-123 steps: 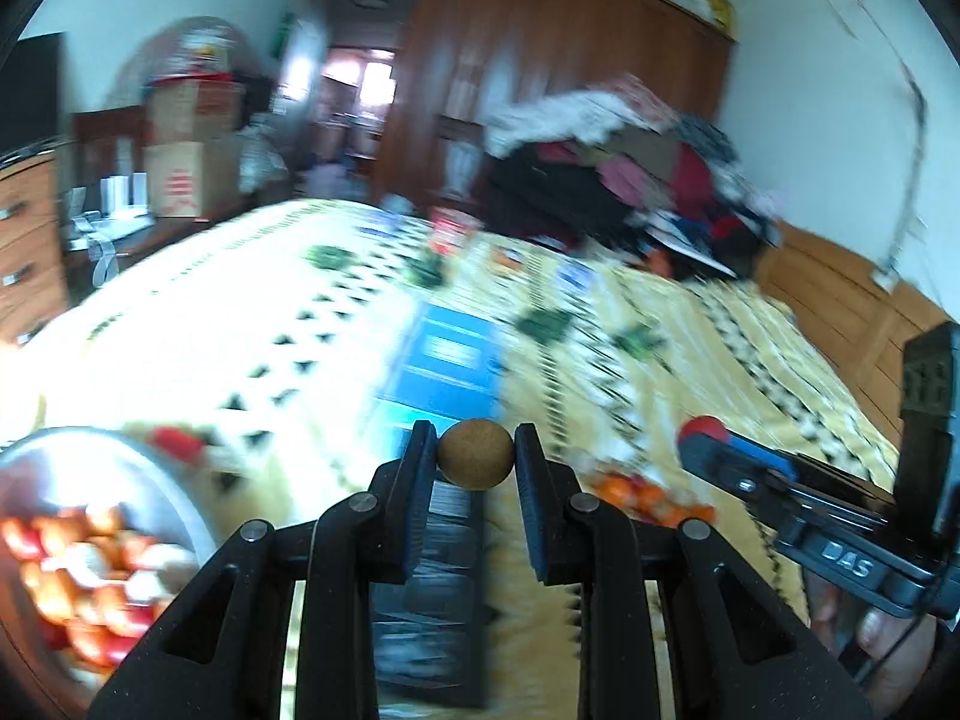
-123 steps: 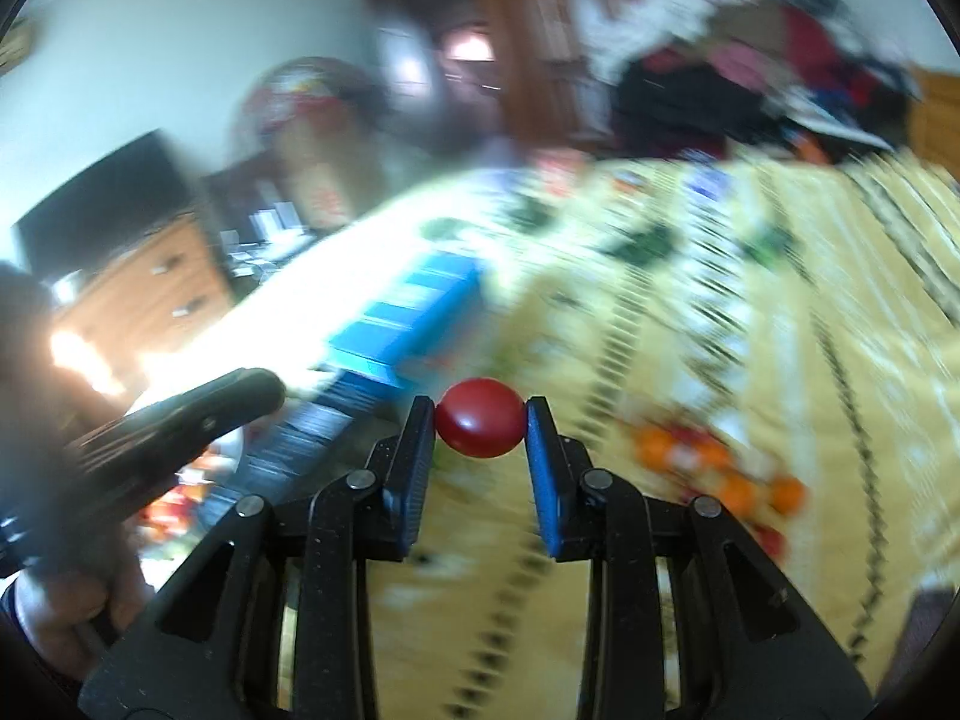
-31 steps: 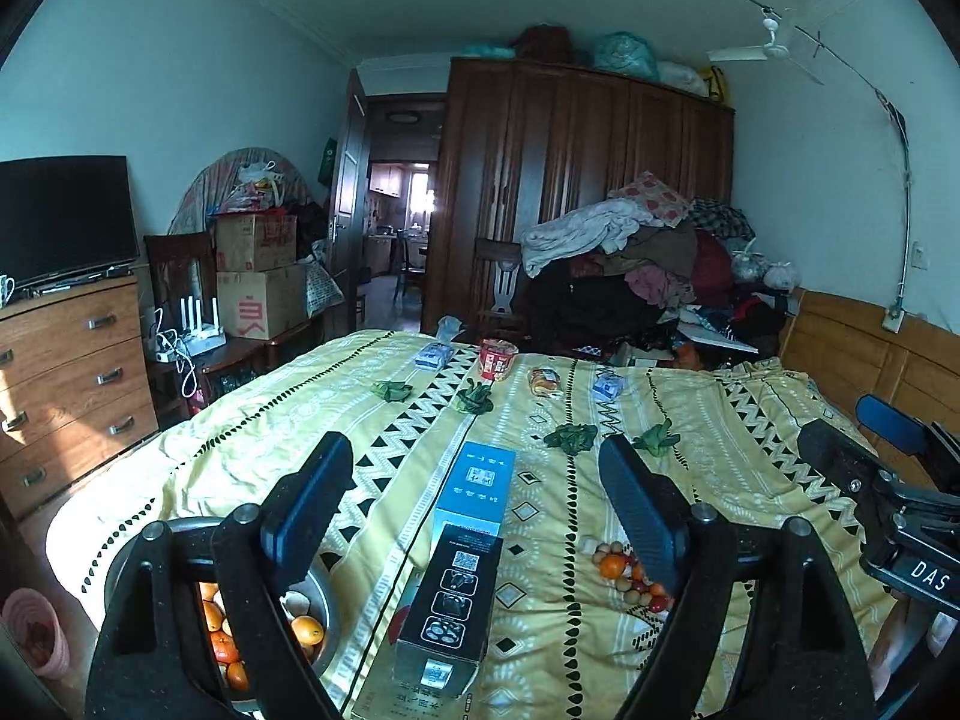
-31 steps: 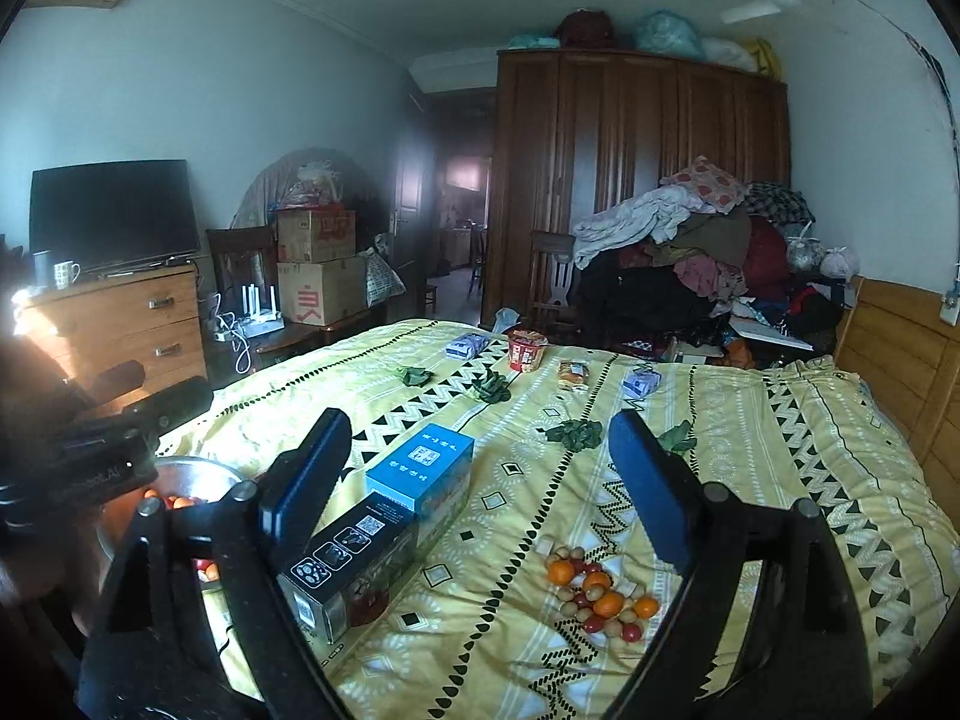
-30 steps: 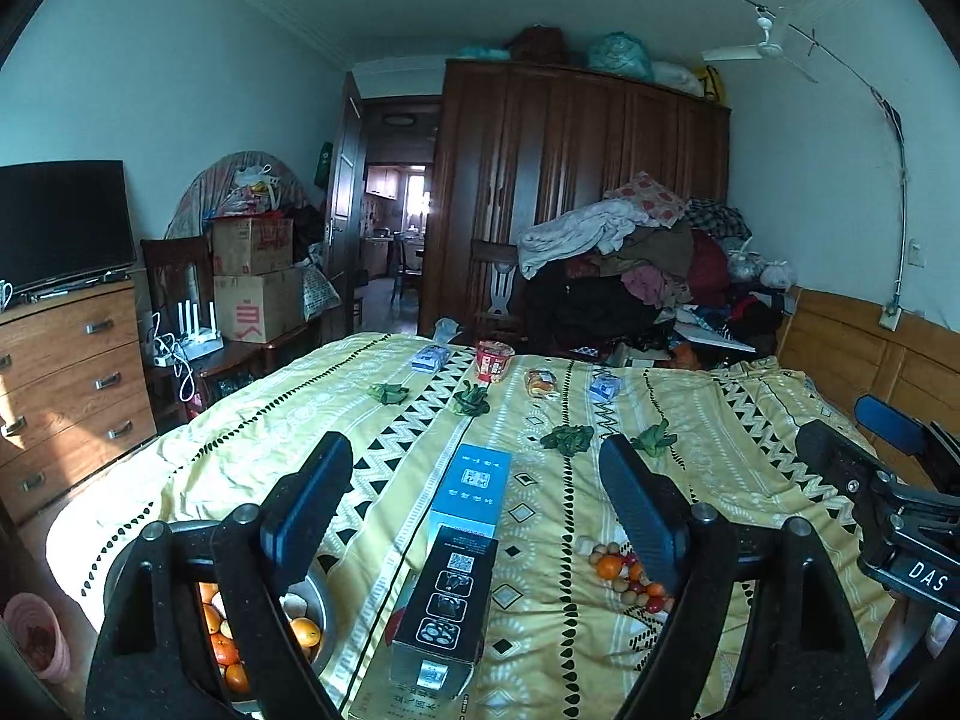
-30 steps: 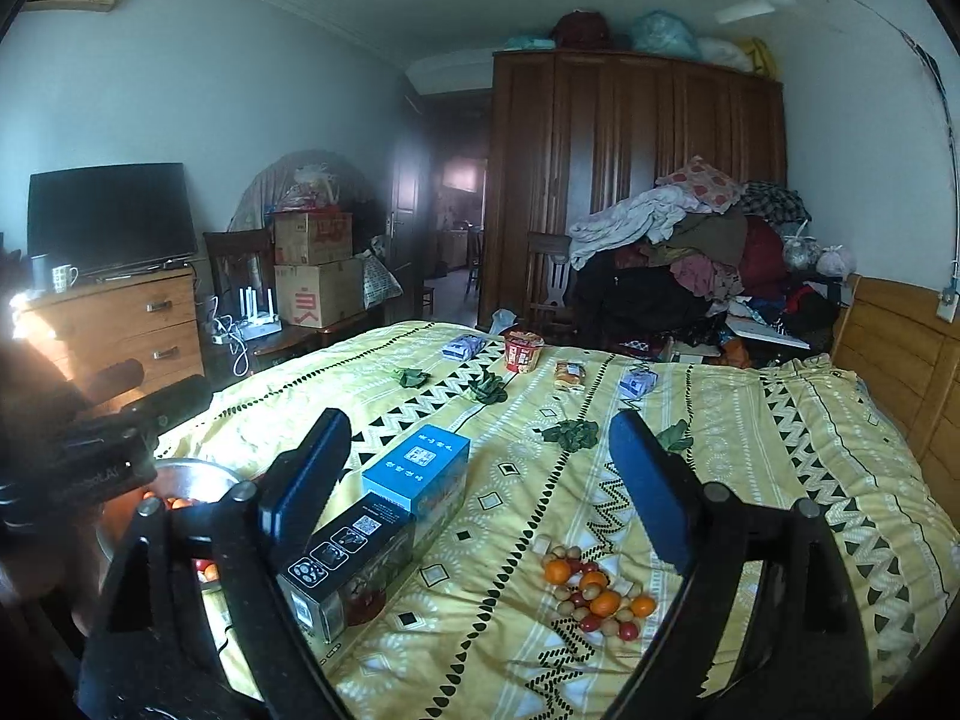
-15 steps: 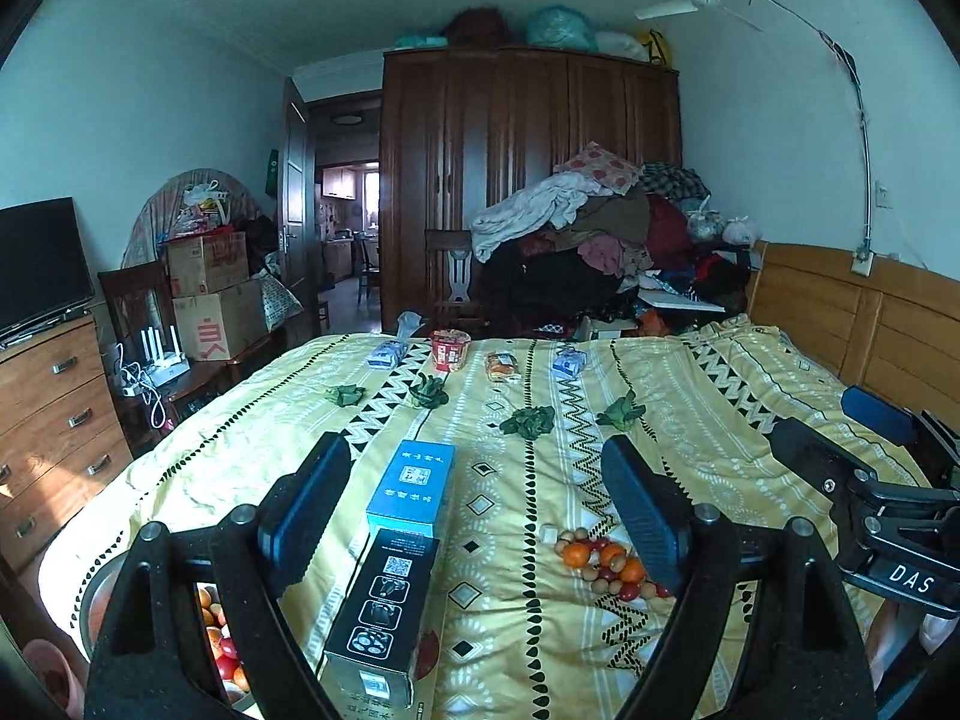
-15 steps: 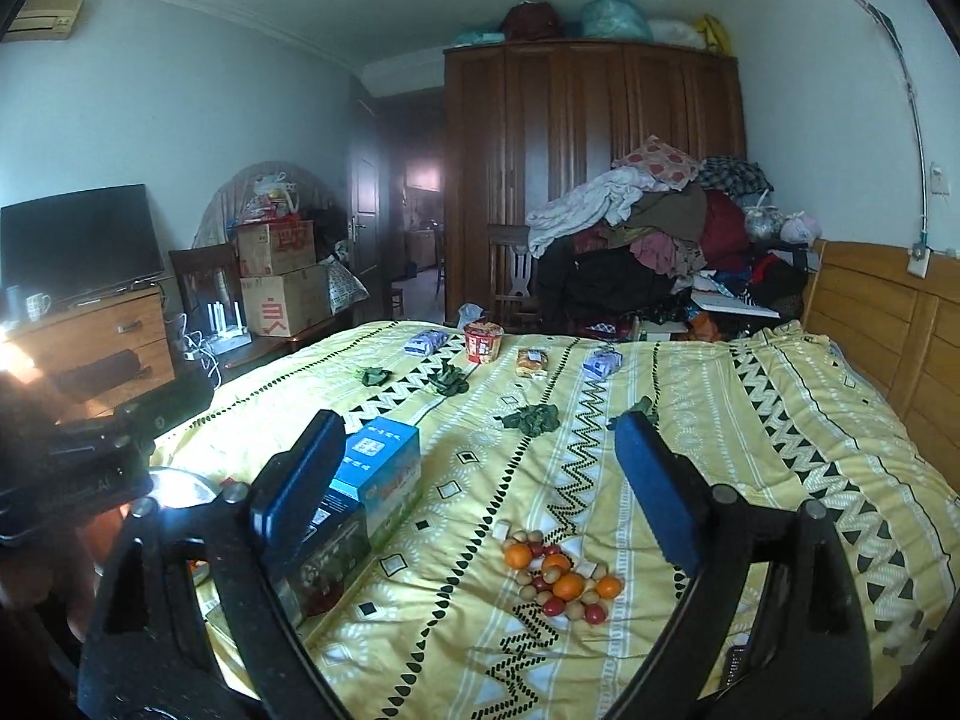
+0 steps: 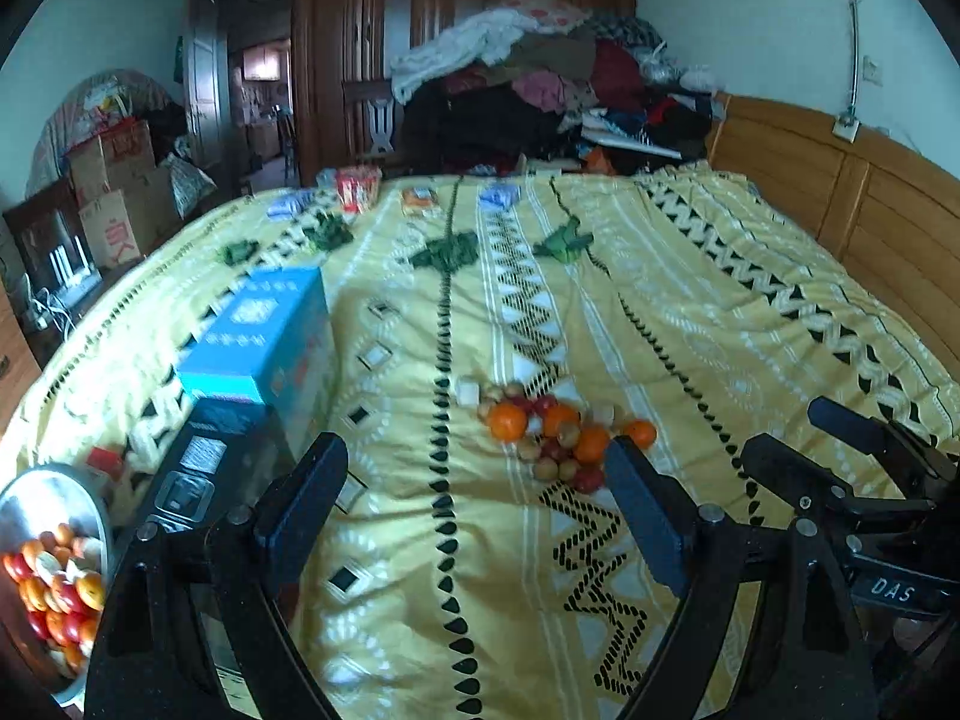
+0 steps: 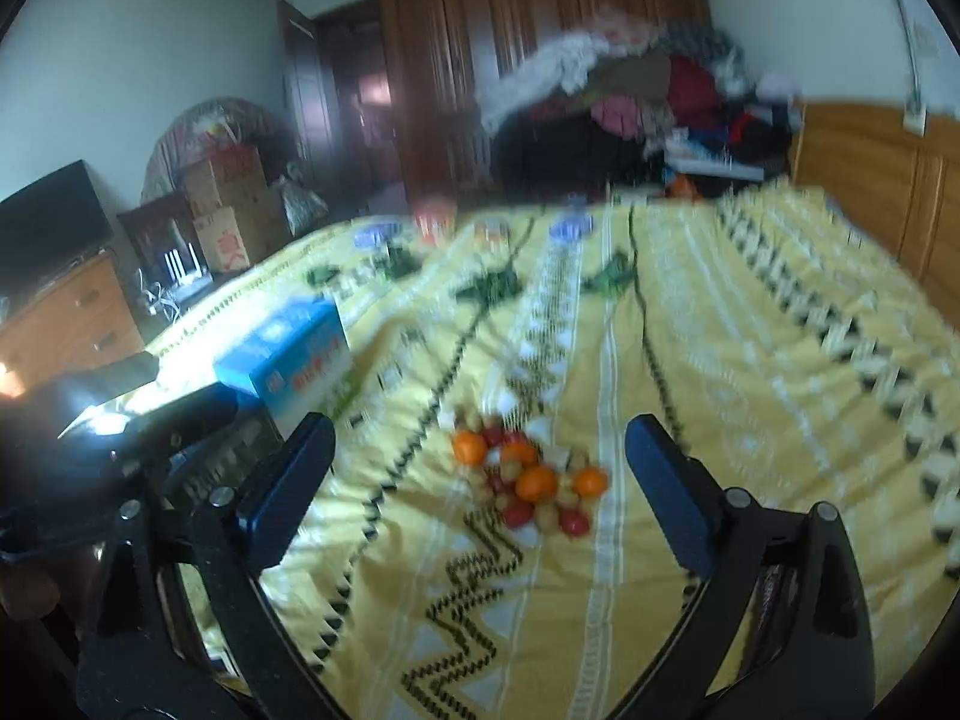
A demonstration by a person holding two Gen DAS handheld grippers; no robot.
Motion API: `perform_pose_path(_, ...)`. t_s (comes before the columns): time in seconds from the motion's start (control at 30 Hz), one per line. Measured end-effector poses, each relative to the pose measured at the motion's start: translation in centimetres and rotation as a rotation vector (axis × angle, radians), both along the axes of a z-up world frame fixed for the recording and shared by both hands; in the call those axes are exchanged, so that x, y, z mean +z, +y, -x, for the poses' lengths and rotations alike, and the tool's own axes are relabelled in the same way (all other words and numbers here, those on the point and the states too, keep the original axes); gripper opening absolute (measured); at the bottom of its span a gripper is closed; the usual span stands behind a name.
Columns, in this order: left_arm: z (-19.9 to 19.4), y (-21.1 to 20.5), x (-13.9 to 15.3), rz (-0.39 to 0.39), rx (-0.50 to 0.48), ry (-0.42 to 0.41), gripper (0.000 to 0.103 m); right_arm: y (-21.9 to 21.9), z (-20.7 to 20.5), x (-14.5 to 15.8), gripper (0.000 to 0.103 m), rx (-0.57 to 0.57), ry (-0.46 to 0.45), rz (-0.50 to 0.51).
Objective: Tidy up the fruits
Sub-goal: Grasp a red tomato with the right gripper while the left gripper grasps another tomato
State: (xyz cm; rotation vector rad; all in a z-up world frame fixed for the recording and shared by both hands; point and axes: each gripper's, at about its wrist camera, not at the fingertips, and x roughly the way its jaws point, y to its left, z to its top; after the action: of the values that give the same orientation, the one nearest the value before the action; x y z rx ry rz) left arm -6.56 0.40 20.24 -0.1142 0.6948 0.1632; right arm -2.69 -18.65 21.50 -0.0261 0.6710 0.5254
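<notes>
A pile of small fruits, orange, red and tan, lies on the yellow patterned bedspread; it also shows in the right wrist view. A metal bowl at the bed's left edge holds several fruits. My left gripper is open and empty, just short of the pile. My right gripper is open and empty, with the pile between its fingers in view. The right gripper's body shows at the right of the left wrist view.
A blue box and a black box lie end to end left of the pile. Leafy greens and snack packets sit farther up the bed. A wooden headboard stands at the right, a clothes heap behind.
Both grippers, which held a brown and a red fruit four seconds ago, are now open and empty. Both have tilted down and moved toward the fruit pile in the last half second.
</notes>
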Motion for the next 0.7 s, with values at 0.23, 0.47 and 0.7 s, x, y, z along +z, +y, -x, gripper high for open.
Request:
perform_pose_path(0.23,-4.9,1.2,-10.1,0.123,-0.036,0.147,0.064,-4.6,-5.4,-11.6,0.056,-0.074,0.275,0.072)
perform_pose_path(0.47,-8.1,2.1,-13.5,0.203,-0.102,0.173,0.058,-2.9,-8.5,-14.9,0.057,-0.032,0.293,0.132)
perform_pose_path(0.7,-10.6,0.6,-14.5,0.277,-0.233,0.188,0.043,-1.2,-10.7,-16.8,0.056,0.023,0.290,0.191)
